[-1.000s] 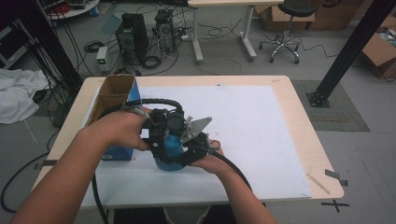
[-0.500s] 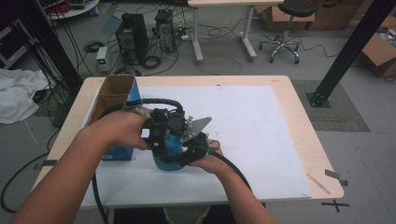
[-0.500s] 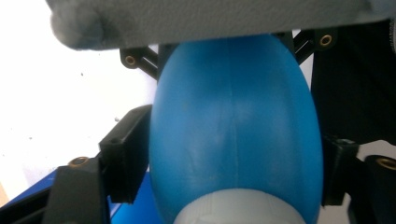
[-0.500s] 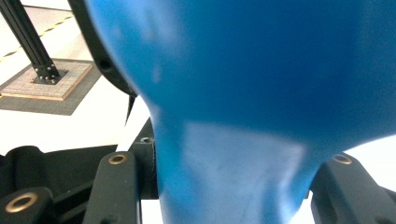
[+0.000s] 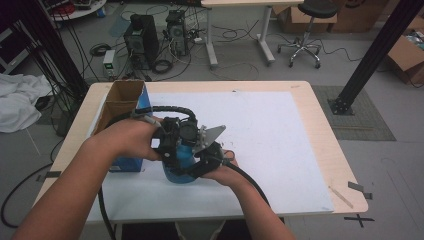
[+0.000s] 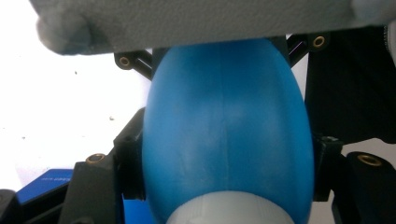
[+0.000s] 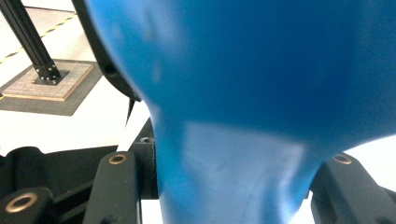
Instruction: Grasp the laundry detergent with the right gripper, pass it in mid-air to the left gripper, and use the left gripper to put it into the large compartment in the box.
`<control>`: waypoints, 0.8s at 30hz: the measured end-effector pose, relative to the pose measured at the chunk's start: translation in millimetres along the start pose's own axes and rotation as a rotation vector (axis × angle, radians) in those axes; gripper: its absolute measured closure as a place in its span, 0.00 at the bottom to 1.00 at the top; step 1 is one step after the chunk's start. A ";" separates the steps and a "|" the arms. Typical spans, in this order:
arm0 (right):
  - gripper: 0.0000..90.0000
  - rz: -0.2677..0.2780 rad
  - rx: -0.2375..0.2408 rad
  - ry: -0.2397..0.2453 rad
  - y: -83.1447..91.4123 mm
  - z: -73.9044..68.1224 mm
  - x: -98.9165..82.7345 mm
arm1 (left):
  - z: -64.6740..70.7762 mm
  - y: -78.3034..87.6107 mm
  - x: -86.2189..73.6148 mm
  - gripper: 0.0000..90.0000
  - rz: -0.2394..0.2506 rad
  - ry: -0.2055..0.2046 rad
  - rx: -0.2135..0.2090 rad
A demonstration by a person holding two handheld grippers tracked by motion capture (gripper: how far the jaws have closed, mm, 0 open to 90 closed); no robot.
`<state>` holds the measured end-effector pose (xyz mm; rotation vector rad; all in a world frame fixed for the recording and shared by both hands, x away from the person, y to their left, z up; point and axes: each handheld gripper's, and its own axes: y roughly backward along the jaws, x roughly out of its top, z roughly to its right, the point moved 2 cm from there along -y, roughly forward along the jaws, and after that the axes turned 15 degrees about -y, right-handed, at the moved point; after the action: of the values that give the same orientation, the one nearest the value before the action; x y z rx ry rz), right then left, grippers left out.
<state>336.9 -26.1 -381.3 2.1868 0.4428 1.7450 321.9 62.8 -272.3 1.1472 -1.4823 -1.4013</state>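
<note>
Your left gripper (image 5: 172,150) has just been closing its jaws, and the blue bottle (image 5: 181,165) sits between them; hands and bottle otherwise match the earlier frame. In the left gripper view the bottle (image 6: 226,135) fills the gap, both black jaws pressing its sides. Your right gripper (image 5: 207,157) pinches the bottle's narrow part (image 7: 233,177), a jaw tight on either side.

You hold the bottle near the table's (image 5: 300,100) front edge, just beside the blue box (image 5: 127,107) on its right. From above, the grippers cover most of the bottle, so you cannot tell whether its base rests on the table. Your forearms come in from the front edge, hands meeting over the bottle.
</note>
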 end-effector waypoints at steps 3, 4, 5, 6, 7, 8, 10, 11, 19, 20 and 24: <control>0.51 0.001 -0.001 0.004 -0.3 0.0 0.1 | 0.0 0.2 0.0 0.41 -0.007 0.003 0.000; 0.51 -0.002 -0.001 -0.002 -0.1 -0.4 -0.2 | 0.0 0.0 0.0 0.41 -0.006 0.007 0.001; 0.51 -0.004 -0.002 -0.006 0.1 -0.7 -0.4 | 0.0 0.0 0.2 0.42 -0.007 0.007 0.000; 0.51 -0.005 -0.005 -0.007 0.3 -0.8 -0.5 | 0.0 0.2 0.4 0.42 -0.011 0.008 -0.001; 0.51 -0.004 -0.005 -0.006 0.3 -0.9 -0.6 | 0.0 0.2 0.7 0.42 -0.013 0.009 0.000; 0.51 -0.004 -0.005 -0.006 0.4 -0.9 -0.7 | 0.4 0.6 1.1 0.42 -0.016 0.011 0.001; 0.51 -0.002 -0.007 -0.004 0.8 -1.6 -0.8 | 1.1 1.5 2.0 0.43 -0.020 0.013 0.006; 0.51 0.000 -0.008 -0.002 1.2 -2.0 -0.6 | 1.4 2.2 2.3 0.43 -0.020 0.014 0.010; 0.49 0.042 -0.019 0.022 8.2 -4.1 3.6 | 0.1 15.1 5.4 0.43 -0.033 0.011 0.020; 0.48 0.053 -0.013 0.016 10.0 -4.6 4.4 | -0.5 16.8 5.8 0.43 -0.037 0.015 0.019; 0.40 0.059 -0.022 0.006 16.2 -4.5 7.4 | -4.1 16.5 5.8 0.43 -0.070 0.023 0.021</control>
<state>334.8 -37.5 -367.0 2.2012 0.3619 1.7780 322.6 55.8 -255.8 1.2350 -1.4564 -1.4184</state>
